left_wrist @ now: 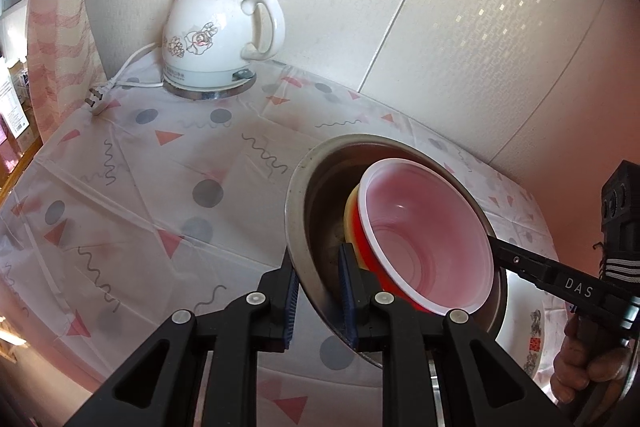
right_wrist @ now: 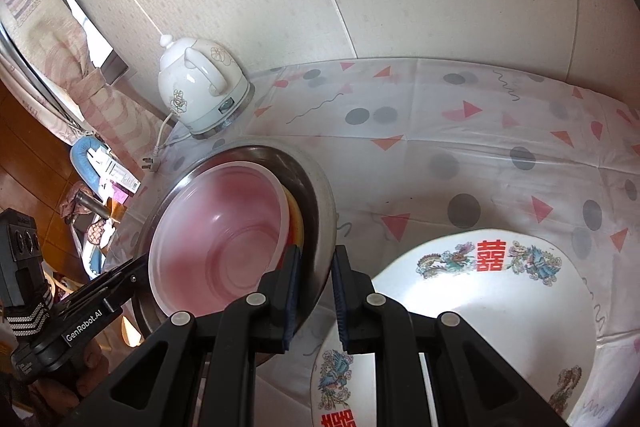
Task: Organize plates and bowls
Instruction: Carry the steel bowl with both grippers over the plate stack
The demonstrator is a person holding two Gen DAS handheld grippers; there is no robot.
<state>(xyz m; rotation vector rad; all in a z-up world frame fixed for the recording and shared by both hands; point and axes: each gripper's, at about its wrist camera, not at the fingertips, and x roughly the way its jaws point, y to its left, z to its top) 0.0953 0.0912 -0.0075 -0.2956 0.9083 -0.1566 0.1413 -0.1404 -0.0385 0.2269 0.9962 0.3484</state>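
Note:
A steel bowl [left_wrist: 316, 195] [right_wrist: 316, 187] hangs between my two grippers, each gripping an opposite side of its rim. Nested inside it is a red bowl with a white inside [left_wrist: 420, 227] [right_wrist: 216, 227]. The edge of a yellow bowl [left_wrist: 350, 219] [right_wrist: 296, 223] shows under the red one. My left gripper [left_wrist: 318, 291] [right_wrist: 140, 267] is shut on the near rim in the left wrist view. My right gripper [right_wrist: 316, 287] [left_wrist: 494, 247] is shut on the other side. A white plate with red characters and bird patterns [right_wrist: 480, 307] [left_wrist: 536, 339] lies on the table beside the steel bowl.
A white electric kettle [left_wrist: 216, 39] [right_wrist: 200, 87] stands at the back by the wall, its cord and plug [left_wrist: 94, 103] [right_wrist: 148, 163] lying near the table's left edge. A patterned tablecloth [left_wrist: 160, 187] [right_wrist: 460, 147] covers the table. A curtain [left_wrist: 60, 27] hangs at the left.

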